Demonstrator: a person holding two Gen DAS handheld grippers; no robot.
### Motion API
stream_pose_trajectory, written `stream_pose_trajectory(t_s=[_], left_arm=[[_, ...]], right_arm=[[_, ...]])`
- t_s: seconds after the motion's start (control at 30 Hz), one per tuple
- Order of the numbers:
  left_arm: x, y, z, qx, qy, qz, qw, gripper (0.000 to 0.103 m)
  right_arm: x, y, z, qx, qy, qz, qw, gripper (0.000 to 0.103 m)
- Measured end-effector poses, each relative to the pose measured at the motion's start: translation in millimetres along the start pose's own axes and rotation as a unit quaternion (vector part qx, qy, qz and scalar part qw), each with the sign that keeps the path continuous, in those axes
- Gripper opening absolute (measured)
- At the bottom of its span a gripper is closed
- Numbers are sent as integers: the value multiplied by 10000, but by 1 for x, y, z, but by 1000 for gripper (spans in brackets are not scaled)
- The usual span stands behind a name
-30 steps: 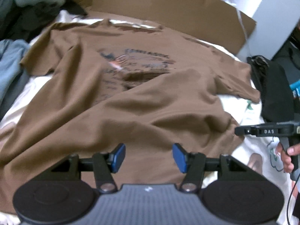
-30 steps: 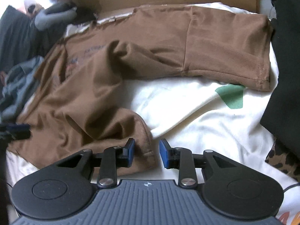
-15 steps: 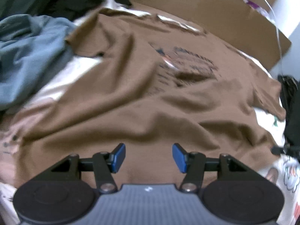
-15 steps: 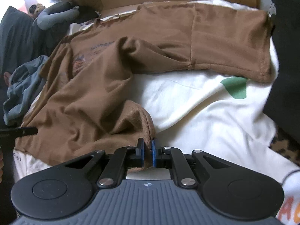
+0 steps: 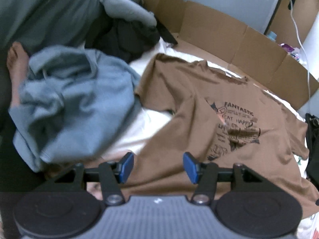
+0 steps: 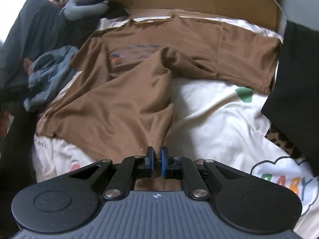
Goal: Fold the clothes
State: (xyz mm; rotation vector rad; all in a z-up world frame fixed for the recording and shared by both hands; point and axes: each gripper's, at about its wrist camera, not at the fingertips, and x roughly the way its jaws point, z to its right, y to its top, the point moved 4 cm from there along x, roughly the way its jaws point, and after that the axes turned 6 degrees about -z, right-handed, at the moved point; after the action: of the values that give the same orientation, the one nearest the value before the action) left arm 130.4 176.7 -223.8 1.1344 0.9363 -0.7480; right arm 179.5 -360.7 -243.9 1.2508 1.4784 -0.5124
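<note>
pinching the near hem corner of the brown t-shirt (image 6: 127, 103), my right gripper (image 6: 157, 160) has its blue pads nearly together with the fabric between them. my left gripper (image 5: 157, 166) hangs with its jaws wide, holding nothing, over the shirt's lower left side. the shirt lies print-up on the white bedsheet (image 6: 215, 123), beside a blue hoodie (image 5: 75, 107) and before a cardboard panel (image 5: 229, 37).
</note>
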Motion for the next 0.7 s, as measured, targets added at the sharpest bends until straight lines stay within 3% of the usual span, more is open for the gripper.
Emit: stream_pose_trajectory(t_s=[0.13, 0.33, 0.5, 0.7], left_arm=[[-16, 9, -8, 252, -2, 37, 9997, 58], [-4, -4, -11, 206, -207, -112, 9995, 58], [12, -16, -11, 274, -302, -345, 9986, 58], [3, -22, -9, 562, -295, -352, 9974, 58]], right_arm=[[-11, -5, -26, -573, -85, -457, 9973, 6], [-8, -18, -57, -1399, -254, -1115, 9835, 5], [-9, -21, -65, -1494, -190, -1092, 9825, 5], [-14, -32, -69, -1344, -314, -879, 9865, 5]])
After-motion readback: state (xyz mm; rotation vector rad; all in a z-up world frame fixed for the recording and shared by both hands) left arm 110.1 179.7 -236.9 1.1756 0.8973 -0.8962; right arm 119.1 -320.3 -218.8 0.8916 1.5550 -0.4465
